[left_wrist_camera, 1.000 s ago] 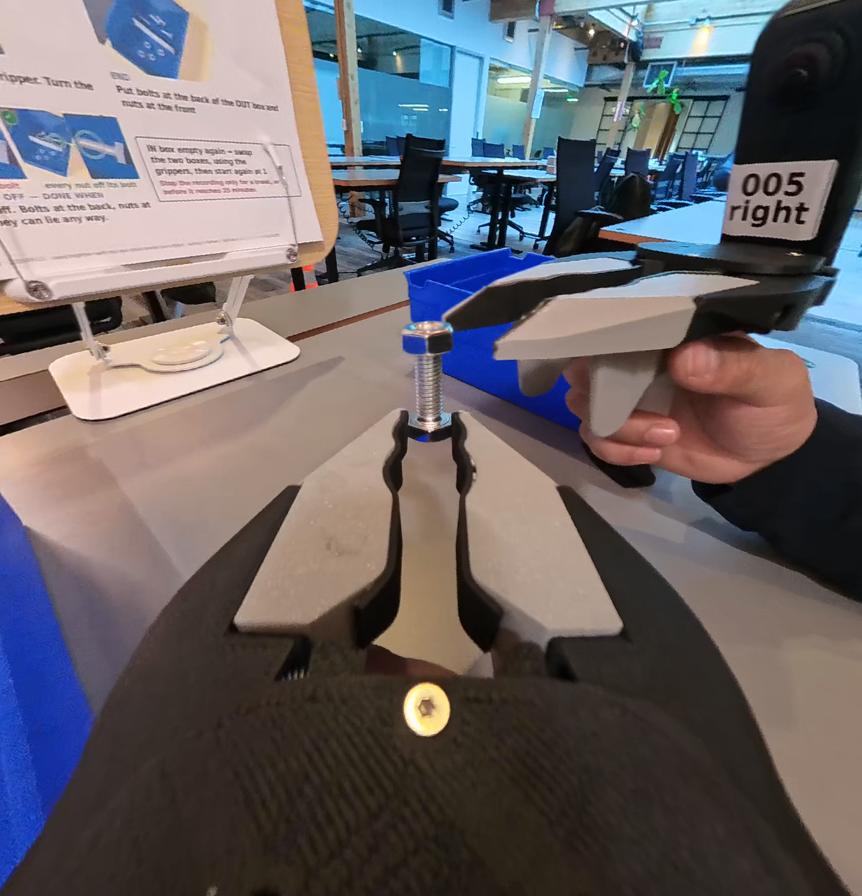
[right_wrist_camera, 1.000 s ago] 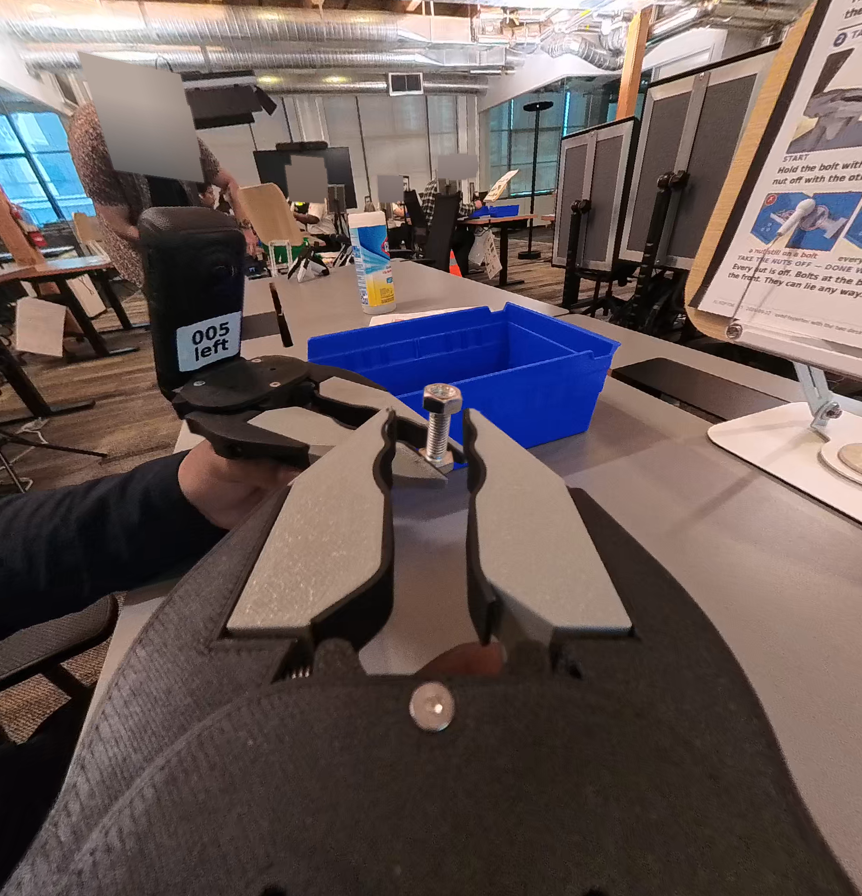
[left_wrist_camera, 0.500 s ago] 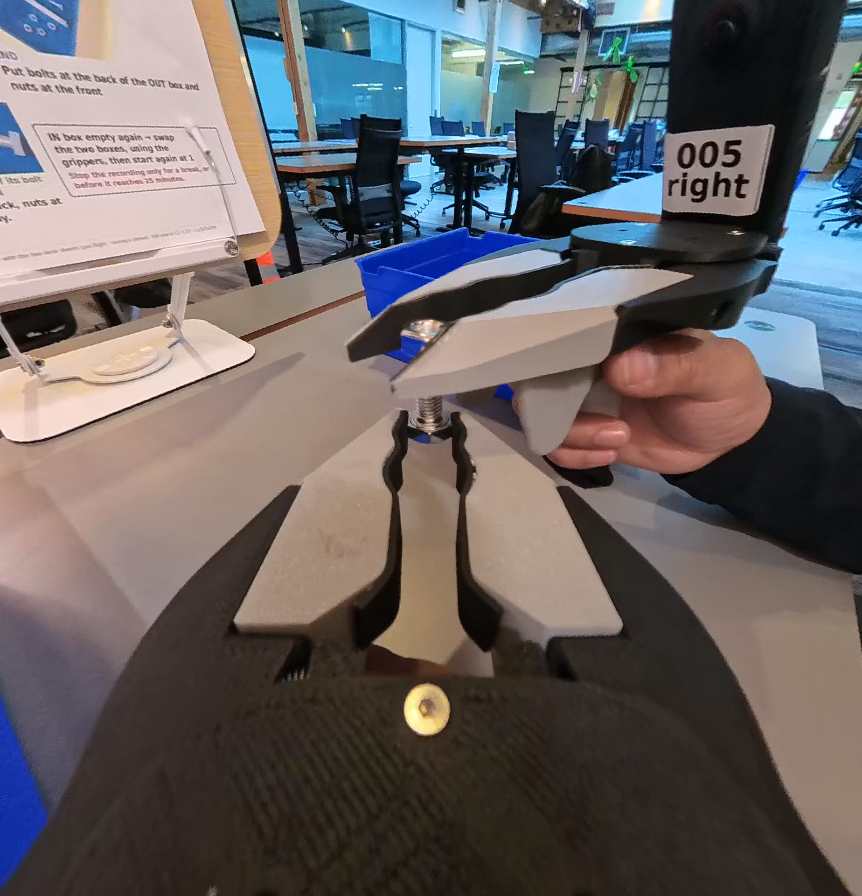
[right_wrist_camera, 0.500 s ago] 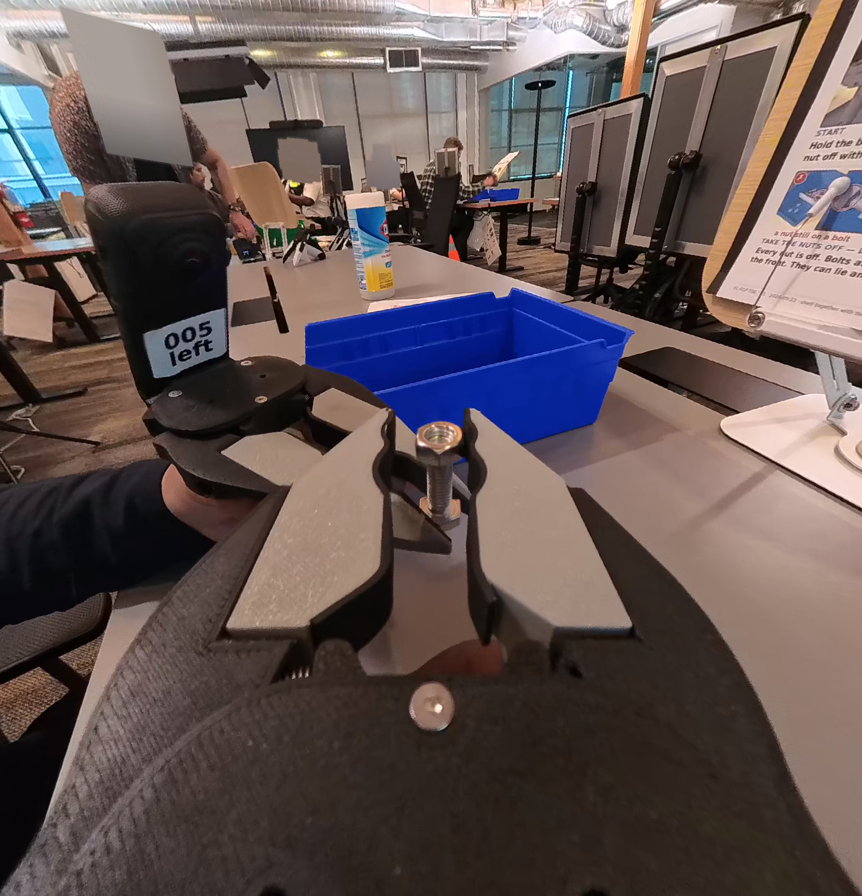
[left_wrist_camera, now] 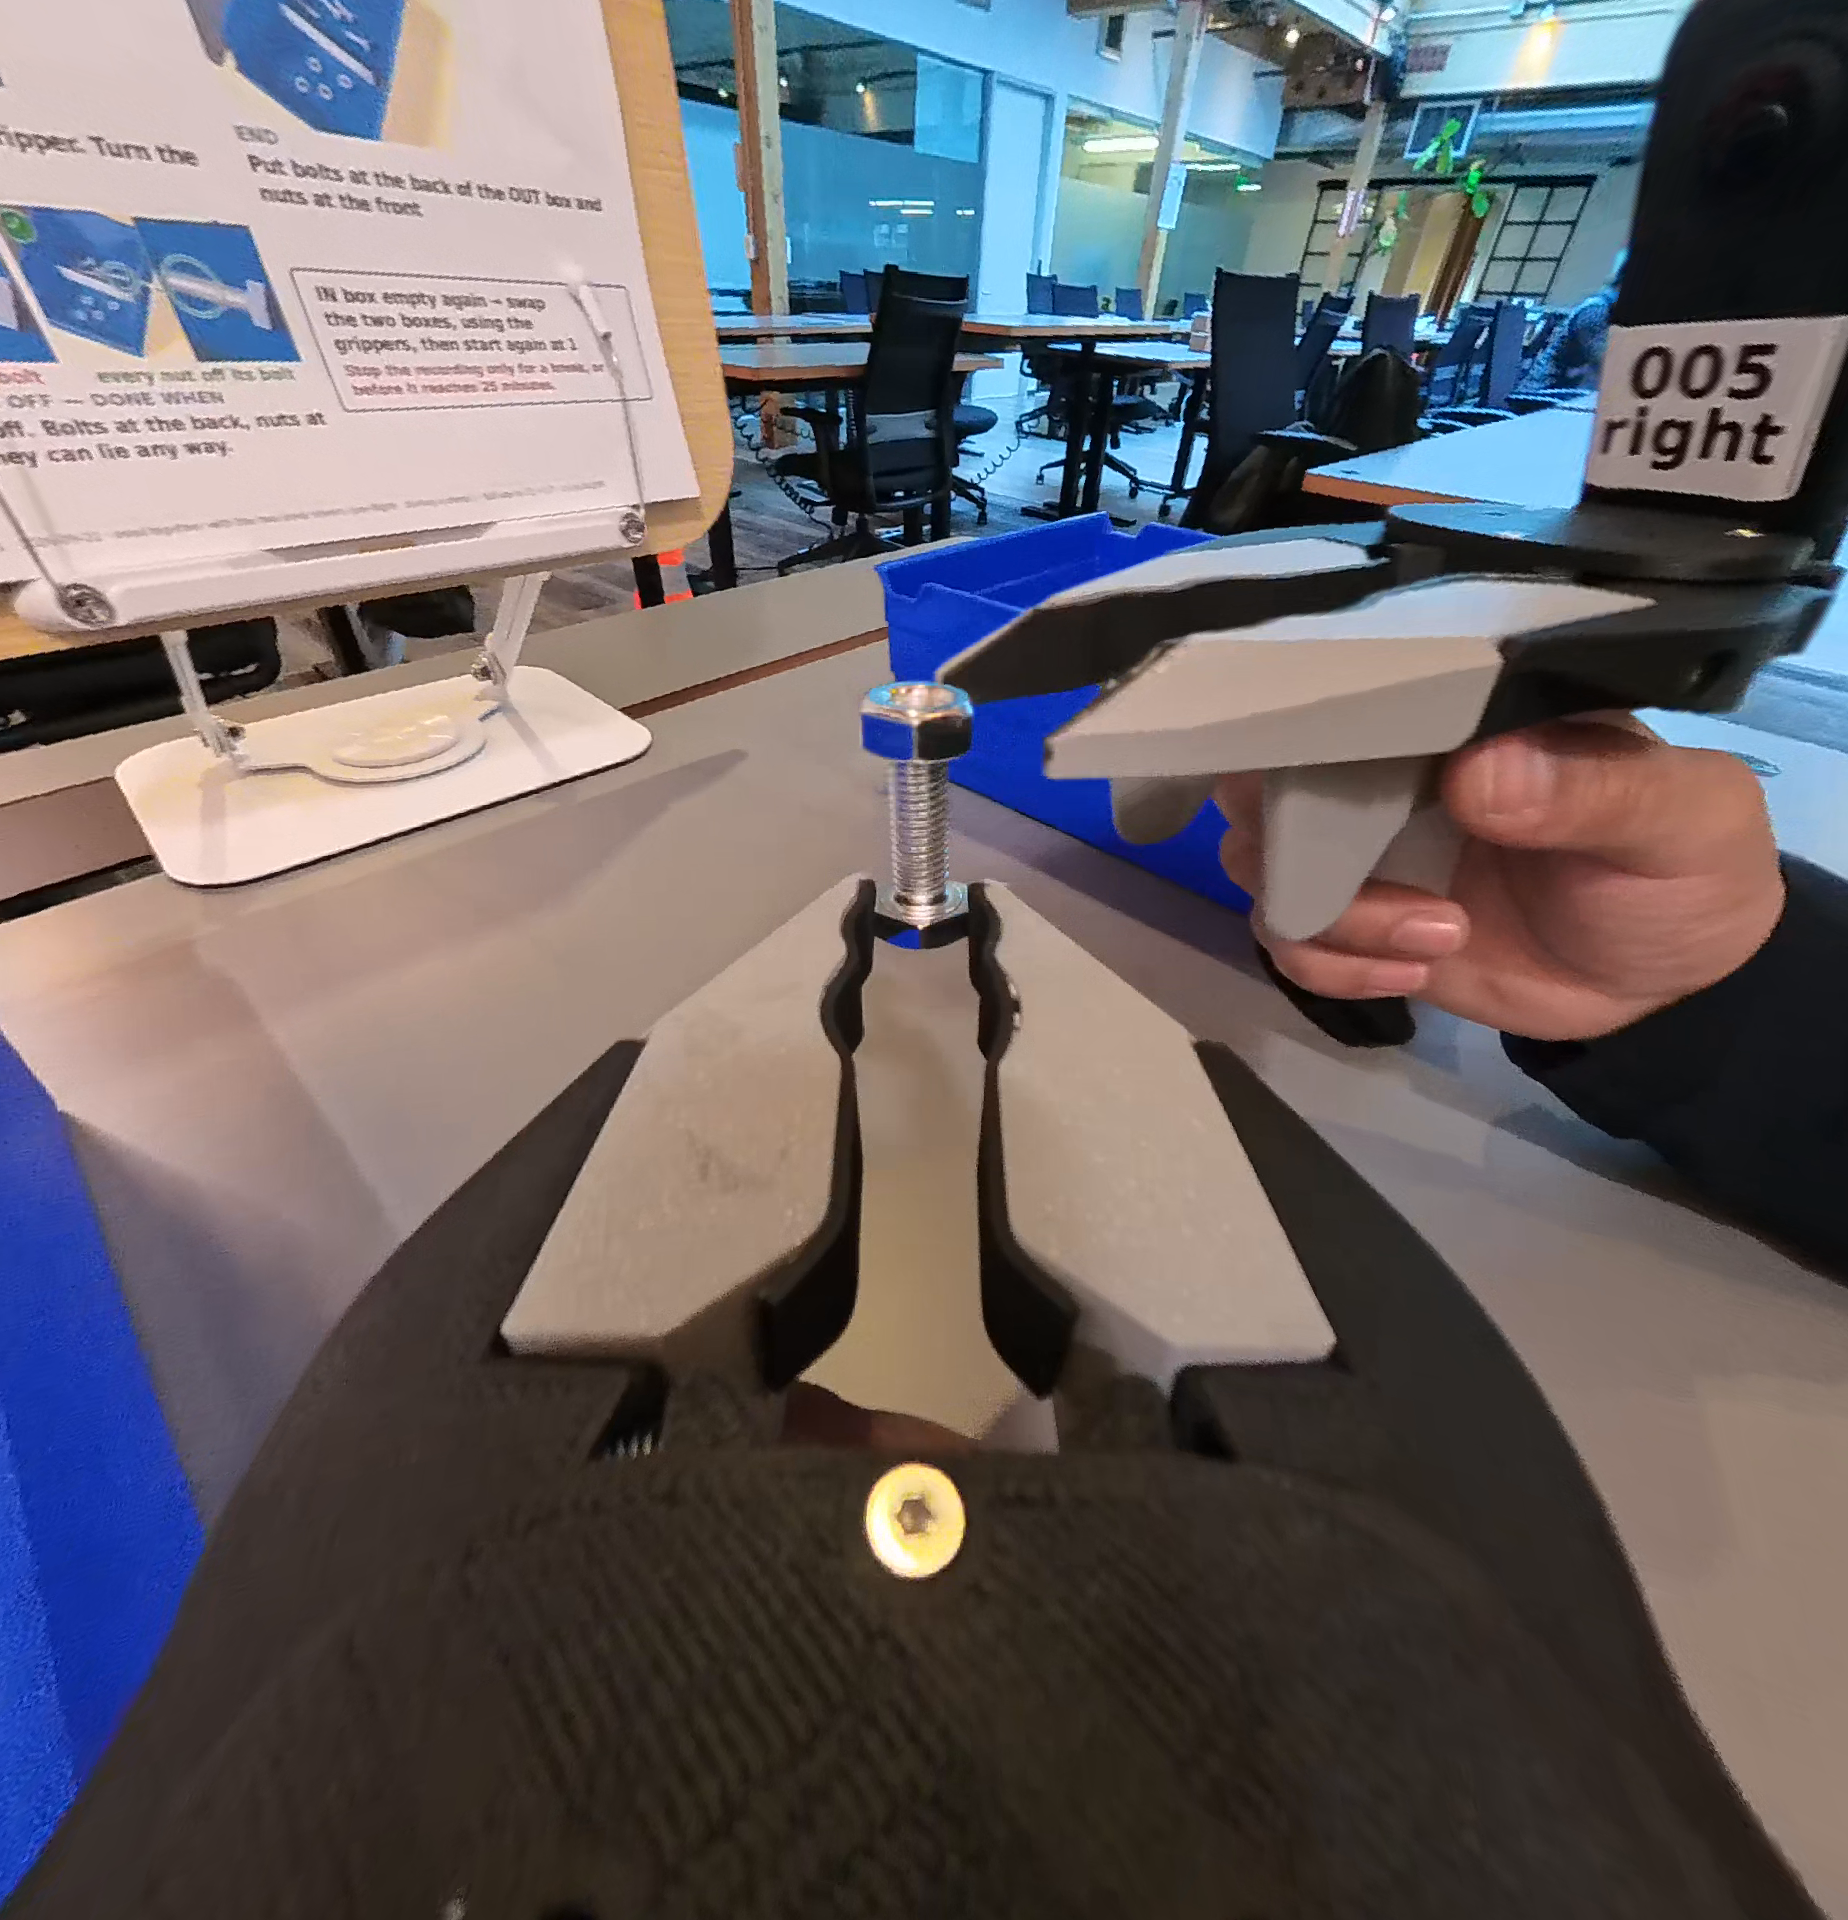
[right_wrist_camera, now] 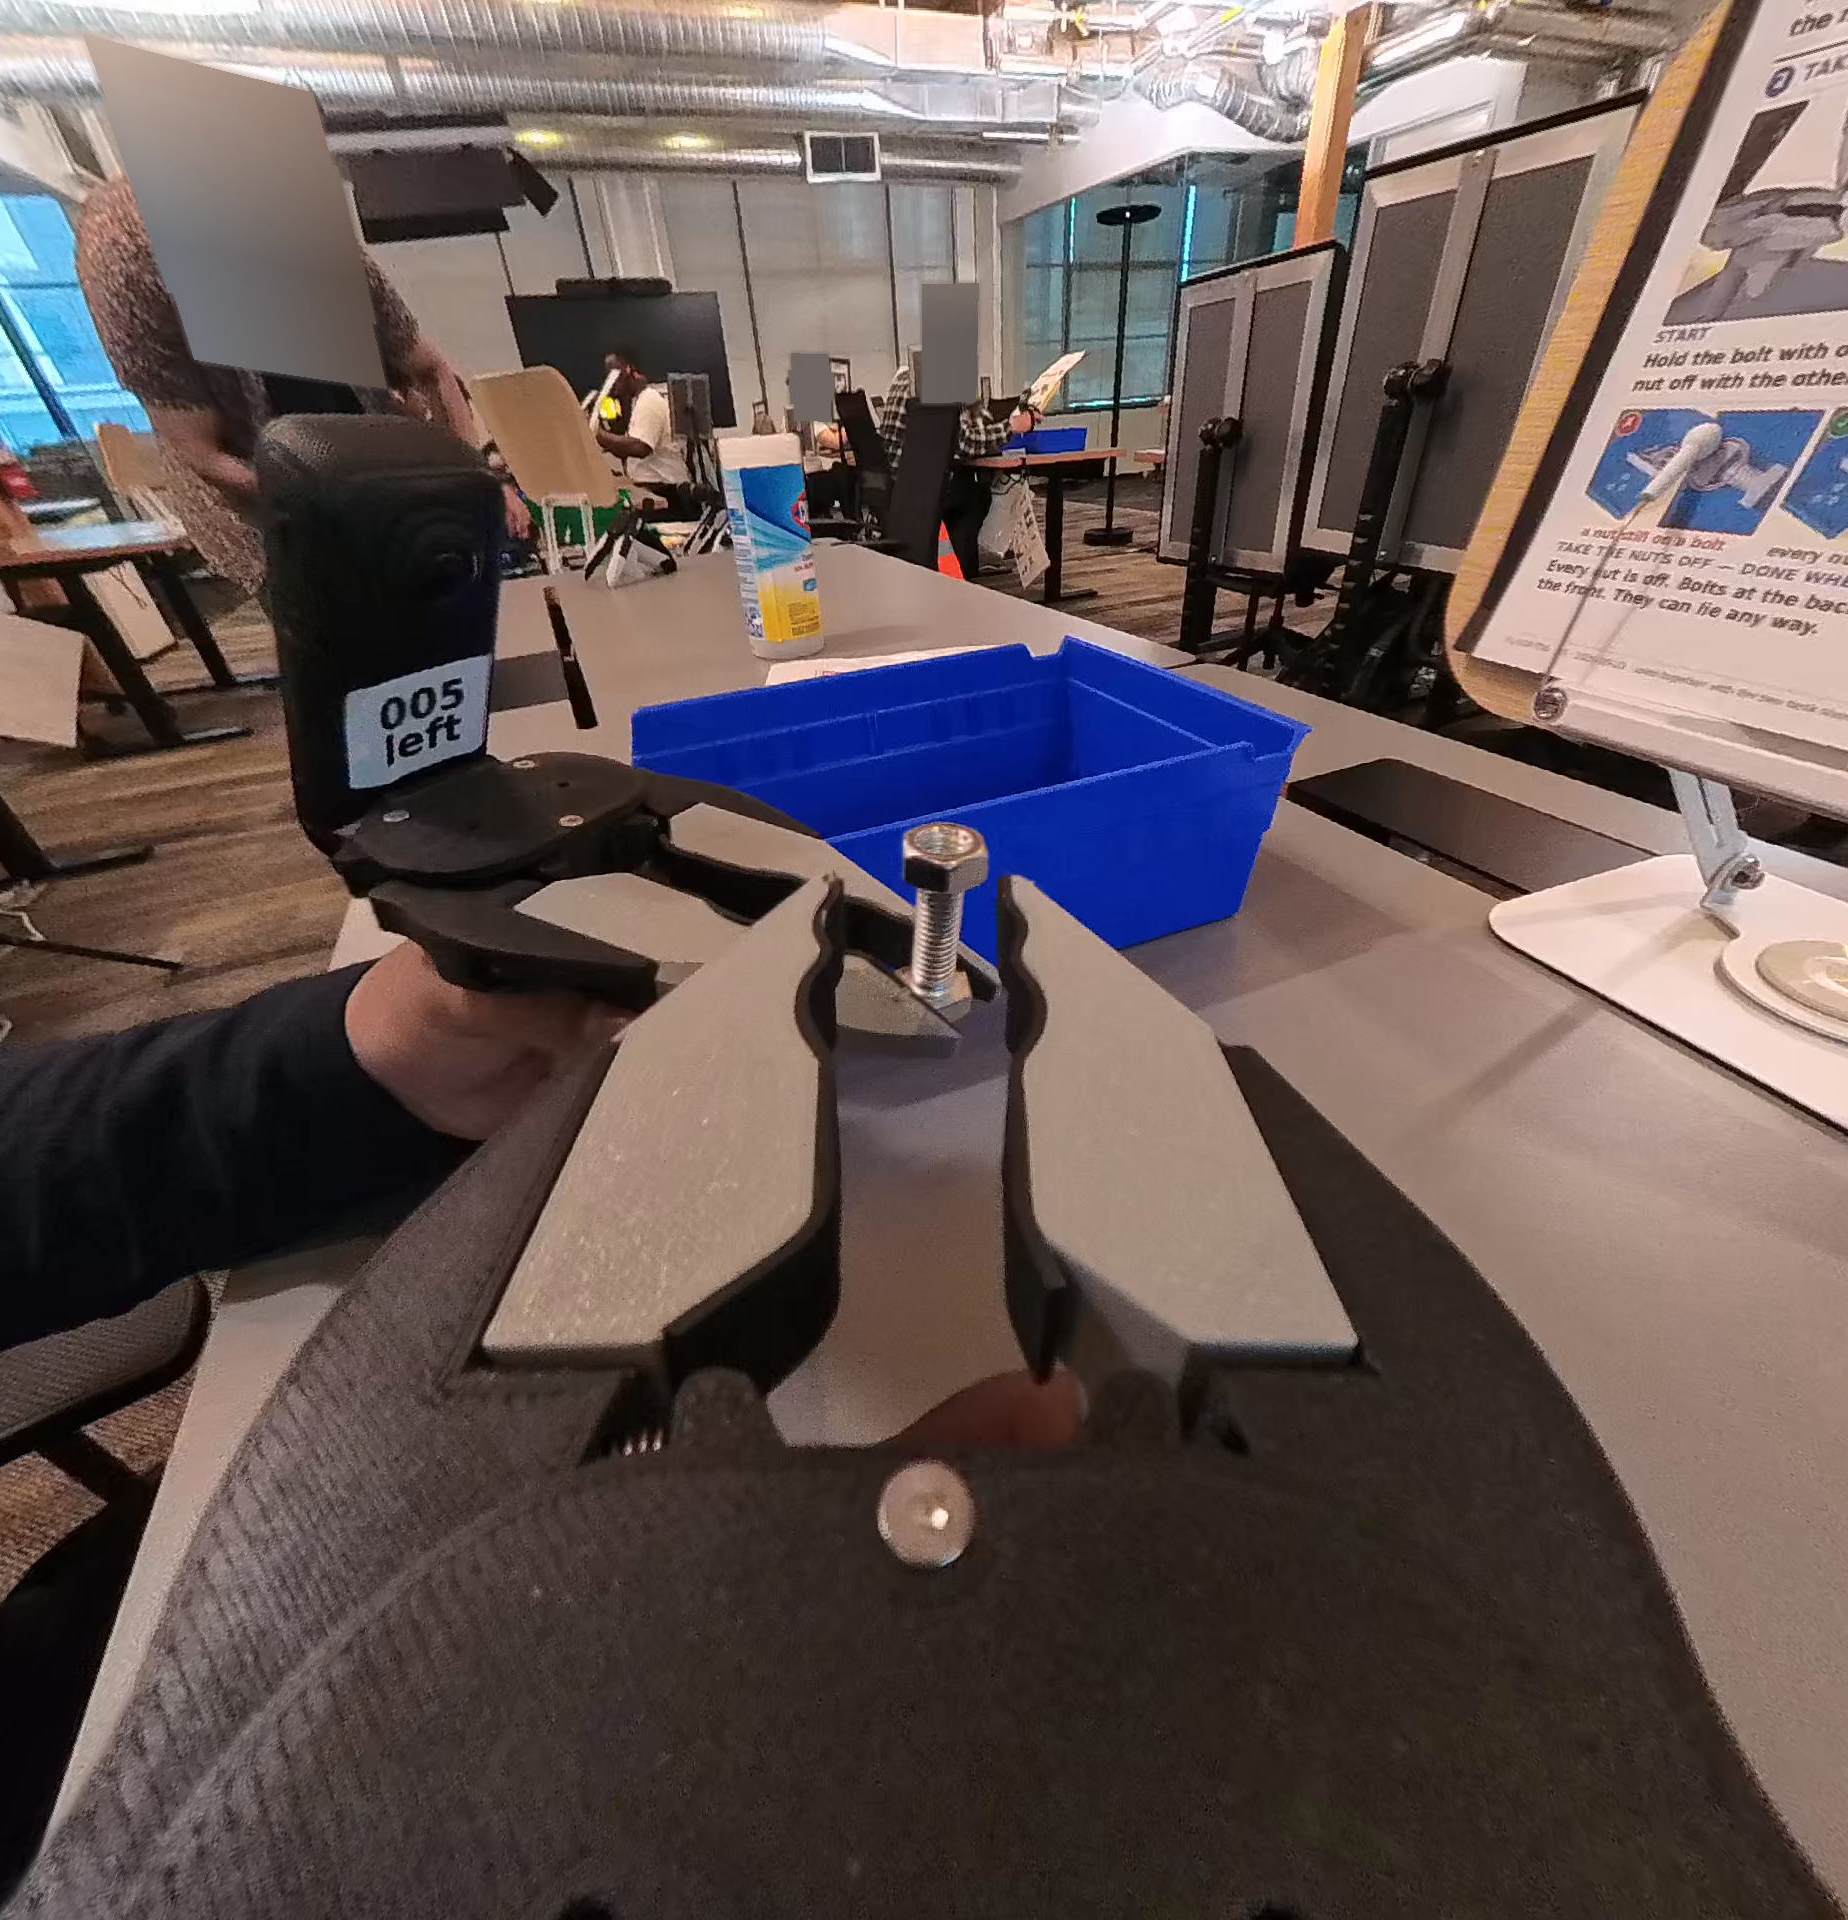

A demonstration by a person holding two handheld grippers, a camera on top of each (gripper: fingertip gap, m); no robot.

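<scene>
A: Taking the bolt point(left_wrist_camera: 917, 821) as the landmark, what lay to its left?

B: In the left wrist view, a white stand point(left_wrist_camera: 380, 764) holding an instruction sheet point(left_wrist_camera: 307, 281) sat on the grey table point(left_wrist_camera: 400, 997) well to the bolt's left and farther back. A blue surface point(left_wrist_camera: 26, 1403) ran along the frame's left edge.

A: And the bolt itself?

B: It stood upright above the table with its threaded shank pointing up. The left gripper point(left_wrist_camera: 920, 935) pinched its hex head at the lower end between the black fingertips point(left_wrist_camera: 847, 961); they were closed onto the head from both sides. A hex nut point(left_wrist_camera: 915, 719) sat at the top of the thread.

A: To the right of it?

B: The right gripper point(left_wrist_camera: 1013, 707) hung level with the nut, its fingers point(left_wrist_camera: 1263, 691) pointing at the bolt. The farther tip was just beside the nut, though I couldn't tell whether it touched. A hand point(left_wrist_camera: 1564, 883) in a dark sleeve gripped the handle.

A: Were those fingers together?

B: No. In the right wrist view the right gripper point(right_wrist_camera: 915, 935) had its fingers spread, holding nothing, and the bolt point(right_wrist_camera: 941, 930) stood just beyond the gap, between the tips' lines. The left gripper point(right_wrist_camera: 915, 1008) reached in from the bolt's left. A blue bin point(right_wrist_camera: 1055, 800) sat behind the bolt, and a wipes canister point(right_wrist_camera: 774, 545) stood farther behind, to the left
</scene>
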